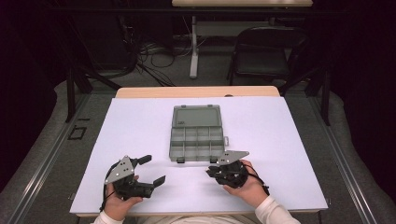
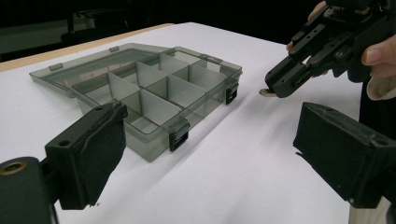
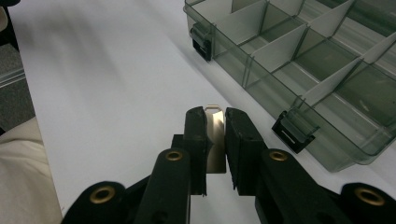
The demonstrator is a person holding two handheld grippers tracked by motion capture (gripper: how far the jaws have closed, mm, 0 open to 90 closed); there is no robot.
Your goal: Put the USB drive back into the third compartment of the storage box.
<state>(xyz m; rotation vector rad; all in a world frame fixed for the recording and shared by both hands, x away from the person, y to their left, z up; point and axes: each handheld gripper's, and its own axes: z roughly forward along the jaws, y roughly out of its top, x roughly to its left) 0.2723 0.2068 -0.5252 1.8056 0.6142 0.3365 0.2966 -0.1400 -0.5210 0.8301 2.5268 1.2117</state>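
A smoky clear compartment box (image 1: 196,135) lies open in the middle of the white table top (image 1: 135,126), its lid folded back and its several compartments (image 3: 299,51) showing nothing inside. My right gripper (image 3: 215,114) is shut on a small flat silver metal piece (image 3: 215,137), held just off the table near the box's front right corner (image 1: 215,158). In the left gripper view the same metal piece (image 2: 266,92) sticks out of the right gripper (image 2: 275,86). My left gripper (image 1: 153,169) stands open at the front left, pointing toward the box, with nothing between its fingers (image 2: 93,149).
Two black latches (image 2: 179,136) stick out of the box's front wall. A wooden table edge (image 1: 196,91) runs behind the white sheet. Beyond it stand a dark folding chair (image 1: 266,51) and a table leg among cables (image 1: 154,56) on the floor.
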